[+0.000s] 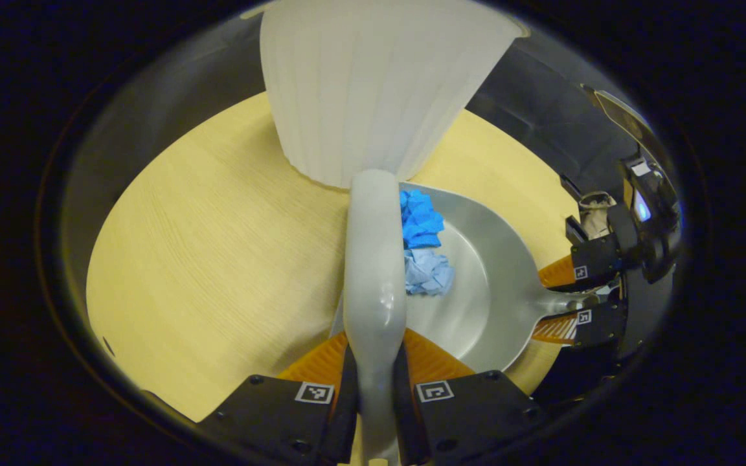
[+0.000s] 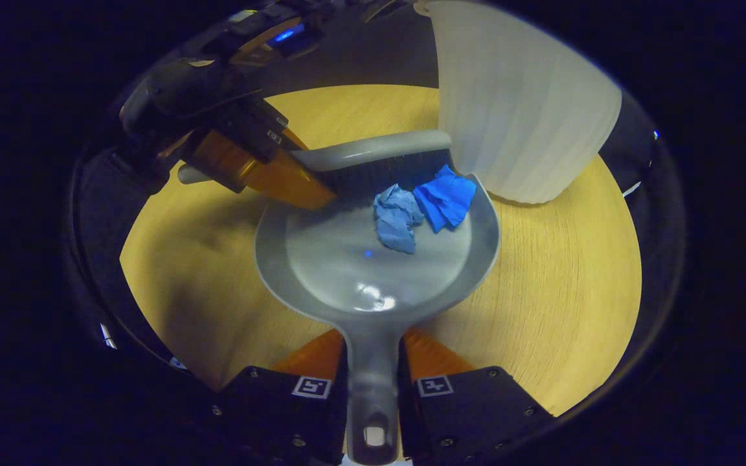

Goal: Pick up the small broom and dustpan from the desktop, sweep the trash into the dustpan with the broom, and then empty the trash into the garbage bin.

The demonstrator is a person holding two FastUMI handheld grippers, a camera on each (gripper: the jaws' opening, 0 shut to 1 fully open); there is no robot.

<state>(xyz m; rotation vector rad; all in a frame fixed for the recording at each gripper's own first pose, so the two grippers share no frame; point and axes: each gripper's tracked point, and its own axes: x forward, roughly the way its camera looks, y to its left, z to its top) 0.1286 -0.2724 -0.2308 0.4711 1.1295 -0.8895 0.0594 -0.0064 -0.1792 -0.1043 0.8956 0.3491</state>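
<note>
Sweeping is basically being wrapped up: broom (image 2: 373, 152) is being clamped by the left gripper (image 1: 374, 362), dustpan (image 2: 373, 259) by the right gripper (image 2: 373, 382), both blue wads (image 2: 425, 207) in the pan at 12 o'clock. Next, tipping into the white bin (image 2: 515, 110) at 1 o'clock is being called for.

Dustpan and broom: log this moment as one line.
left gripper: shut on broom | right gripper: shut on dustpan | two blue wads: in dustpan | bin: upright on table | next: empty dustpan

Staged recording booth, not a lived-in room: light wood-grain desktop (image 2: 561, 310), dark cloth backdrop (image 1: 541, 103) behind, white ribbed garbage bin (image 2: 515, 110) set upon the desk.
</note>
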